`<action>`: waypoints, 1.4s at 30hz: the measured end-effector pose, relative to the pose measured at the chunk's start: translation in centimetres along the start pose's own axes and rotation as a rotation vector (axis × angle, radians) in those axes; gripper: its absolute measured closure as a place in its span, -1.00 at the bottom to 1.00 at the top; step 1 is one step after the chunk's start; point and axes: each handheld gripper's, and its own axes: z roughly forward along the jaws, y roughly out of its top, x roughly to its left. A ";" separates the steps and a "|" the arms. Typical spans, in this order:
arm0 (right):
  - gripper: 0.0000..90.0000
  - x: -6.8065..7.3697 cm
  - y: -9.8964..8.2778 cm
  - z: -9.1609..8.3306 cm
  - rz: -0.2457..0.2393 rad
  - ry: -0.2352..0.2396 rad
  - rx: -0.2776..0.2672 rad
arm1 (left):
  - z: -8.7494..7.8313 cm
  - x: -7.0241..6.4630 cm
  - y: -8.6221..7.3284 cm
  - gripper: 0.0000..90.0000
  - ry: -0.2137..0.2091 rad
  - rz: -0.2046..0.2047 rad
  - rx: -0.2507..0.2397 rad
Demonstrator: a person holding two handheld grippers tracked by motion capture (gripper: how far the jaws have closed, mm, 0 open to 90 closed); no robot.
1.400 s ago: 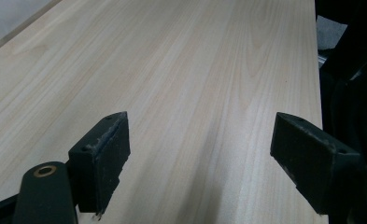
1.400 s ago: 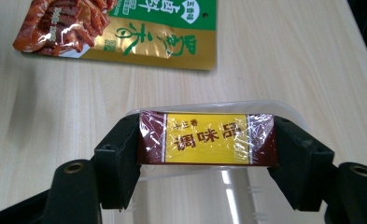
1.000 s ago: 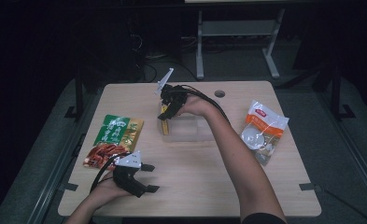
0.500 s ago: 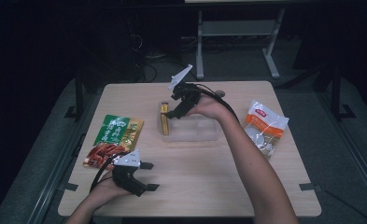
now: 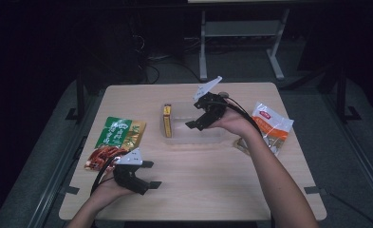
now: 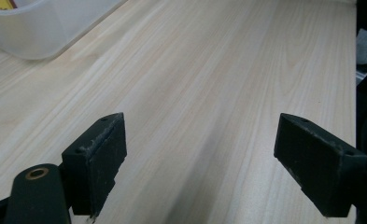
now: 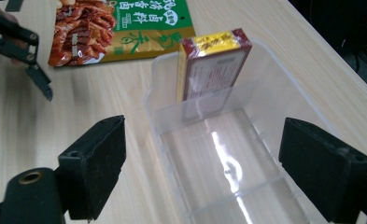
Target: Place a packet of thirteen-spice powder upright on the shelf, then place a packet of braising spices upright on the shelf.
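Both tongs empty; box [image 7: 212, 70] upright in bin [image 7: 246, 140].

- Clear plastic bin [image 7: 228, 154]: cut off by the bottom edge of the right gripper view; in the left gripper view only a corner [image 6: 45, 28] inside the top left edge.
- Small box [image 7: 211, 70] standing in the bin: lower part blurred behind a clear divider; print too small to read.
- Green and red food pouch [image 7: 120, 28]: top cropped by the edge of the right gripper view.
- Orange and white packet [image 5: 269, 126]: near corner covered by the right forearm in the high view; label too small to read.
- Small dark round thing [image 5: 223, 94] behind the right gripper [image 5: 198, 122]: too small to identify.
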 end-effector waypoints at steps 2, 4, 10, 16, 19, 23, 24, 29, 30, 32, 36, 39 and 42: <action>-0.66 0.6 -1.1 -0.6 0.024 -0.025 -0.010 | 0.0 -0.1 0.2 -0.63 0.016 0.001 0.003; -0.66 1.1 -1.7 -0.9 0.028 -0.032 -0.011 | 0.0 -0.1 0.5 -0.63 0.016 0.003 0.018; -0.66 2.9 -4.1 -1.7 0.061 -0.050 -0.032 | 0.4 0.0 1.5 -0.63 0.021 0.003 0.036; -0.66 4.4 -6.7 -1.9 0.080 -0.070 -0.031 | 0.9 0.5 2.1 -0.63 0.037 -0.003 0.029; -0.66 4.9 -7.8 -1.8 0.088 -0.089 0.003 | 1.2 0.8 1.9 -0.63 0.045 -0.001 0.027; -0.65 5.8 -9.3 -2.1 0.130 -0.100 0.003 | 1.5 0.6 1.5 -0.62 0.056 -0.002 0.048; -0.65 6.0 -9.7 -2.2 0.146 -0.096 0.001 | 1.5 0.5 1.5 -0.62 0.058 0.008 0.057; -0.65 7.1 -11.5 -2.5 0.182 -0.104 0.000 | 1.1 0.2 1.4 -0.62 0.072 0.002 0.054; -0.65 7.3 -12.0 -2.5 0.189 -0.107 -0.008 | 1.0 0.2 1.4 -0.62 0.073 0.003 0.054; -0.65 7.7 -12.6 -2.7 0.200 -0.102 -0.002 | 0.8 0.1 1.2 -0.62 0.078 0.005 0.053; -0.65 8.5 -13.9 -3.1 0.221 -0.102 -0.013 | 0.6 0.0 1.1 -0.62 0.083 0.003 0.057; -0.65 9.1 -14.8 -3.3 0.230 -0.108 -0.001 | 0.4 -0.1 1.0 -0.62 0.094 -0.004 0.059; -0.65 9.6 -15.6 -3.5 0.232 -0.109 0.008 | 0.0 0.1 0.8 -0.62 0.112 -0.003 0.066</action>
